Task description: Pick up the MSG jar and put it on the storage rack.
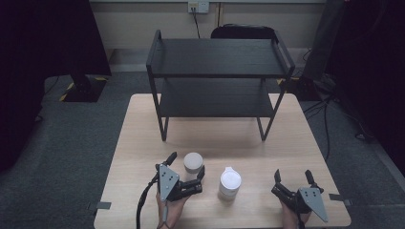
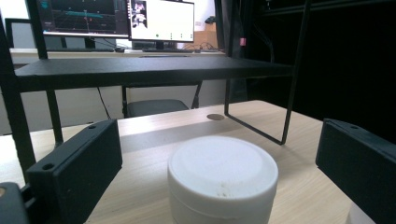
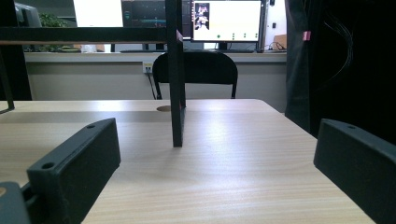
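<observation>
Jar (image 1: 193,162) between left tongs (image 1: 187,166), before shelf (image 1: 218,74)

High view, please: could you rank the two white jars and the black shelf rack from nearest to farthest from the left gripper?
1. Lidded white jar, between the open jaws of the left gripper.
2. White jar with a spout, just to its right on the table.
3. Black shelf rack, at the table's far side.

Left gripper (image 1: 185,166): your jaws stand wide apart, pointing forward and slightly rightward, gripping nothing.
Left hand (image 1: 170,208): you hold it just behind that gripper.
Right gripper (image 1: 292,177): your jaws are spread, pointing forward.
Right hand (image 1: 291,217): just behind its gripper.
</observation>
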### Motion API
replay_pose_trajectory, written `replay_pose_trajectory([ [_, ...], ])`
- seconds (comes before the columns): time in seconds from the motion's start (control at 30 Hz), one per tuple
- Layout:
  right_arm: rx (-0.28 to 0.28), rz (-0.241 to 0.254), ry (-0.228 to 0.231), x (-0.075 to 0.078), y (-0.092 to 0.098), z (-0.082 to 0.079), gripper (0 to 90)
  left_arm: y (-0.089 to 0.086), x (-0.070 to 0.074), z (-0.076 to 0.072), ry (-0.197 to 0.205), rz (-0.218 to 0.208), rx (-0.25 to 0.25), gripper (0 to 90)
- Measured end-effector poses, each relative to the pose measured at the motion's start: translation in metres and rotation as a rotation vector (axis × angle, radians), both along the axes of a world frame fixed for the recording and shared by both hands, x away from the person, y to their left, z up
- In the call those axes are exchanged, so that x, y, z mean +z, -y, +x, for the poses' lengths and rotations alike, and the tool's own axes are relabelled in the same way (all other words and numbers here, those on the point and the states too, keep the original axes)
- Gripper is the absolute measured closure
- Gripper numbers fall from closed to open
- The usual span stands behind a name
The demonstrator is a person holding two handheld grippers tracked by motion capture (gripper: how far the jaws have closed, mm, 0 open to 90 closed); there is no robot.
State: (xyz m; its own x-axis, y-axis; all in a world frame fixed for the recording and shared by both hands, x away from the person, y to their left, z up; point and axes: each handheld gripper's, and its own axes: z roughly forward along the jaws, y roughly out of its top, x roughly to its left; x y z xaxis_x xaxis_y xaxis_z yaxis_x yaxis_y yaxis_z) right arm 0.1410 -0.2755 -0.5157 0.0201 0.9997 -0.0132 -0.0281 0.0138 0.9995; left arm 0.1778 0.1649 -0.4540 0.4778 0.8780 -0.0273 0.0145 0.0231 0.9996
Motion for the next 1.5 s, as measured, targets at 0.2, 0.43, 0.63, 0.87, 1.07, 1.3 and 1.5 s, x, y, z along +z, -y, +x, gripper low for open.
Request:
replay_pose_trajectory([
  [0.2, 0.0, 0.0, 0.0, 0.0, 0.0, 0.0, 0.0, 0.008, -0.009, 0.003, 0.001, 0.023, 0.01, 4.4],
  [0.43, 0.0, 0.0, 0.0, 0.0, 0.0, 0.0, 0.0, 0.016, -0.023, 0.007, -0.014, 0.012, 0.03, 10.1],
  [0.63, 0.001, 0.0, 0.0, 0.0, 0.0, 0.0, 0.0, 0.017, -0.023, 0.01, -0.044, 0.007, 0.02, 16.9],
  [0.87, 0.003, 0.0, 0.0, 0.0, 0.0, 0.0, 0.0, 0.02, -0.023, 0.01, -0.052, 0.02, 0.033, 24.8],
  [1.07, 0.003, 0.0, 0.0, 0.0, 0.001, 0.0, 0.0, 0.02, -0.026, 0.01, -0.047, 0.011, 0.035, 33.4],
  [1.3, 0.004, -0.001, 0.0, 0.0, 0.001, 0.0, 0.0, 0.022, -0.027, 0.009, -0.039, 0.017, 0.044, 33.9],
  [1.5, 0.005, 0.0, 0.0, 0.0, 0.001, 0.0, 0.0, 0.021, -0.025, 0.009, -0.043, 0.019, 0.039, 34.0],
])
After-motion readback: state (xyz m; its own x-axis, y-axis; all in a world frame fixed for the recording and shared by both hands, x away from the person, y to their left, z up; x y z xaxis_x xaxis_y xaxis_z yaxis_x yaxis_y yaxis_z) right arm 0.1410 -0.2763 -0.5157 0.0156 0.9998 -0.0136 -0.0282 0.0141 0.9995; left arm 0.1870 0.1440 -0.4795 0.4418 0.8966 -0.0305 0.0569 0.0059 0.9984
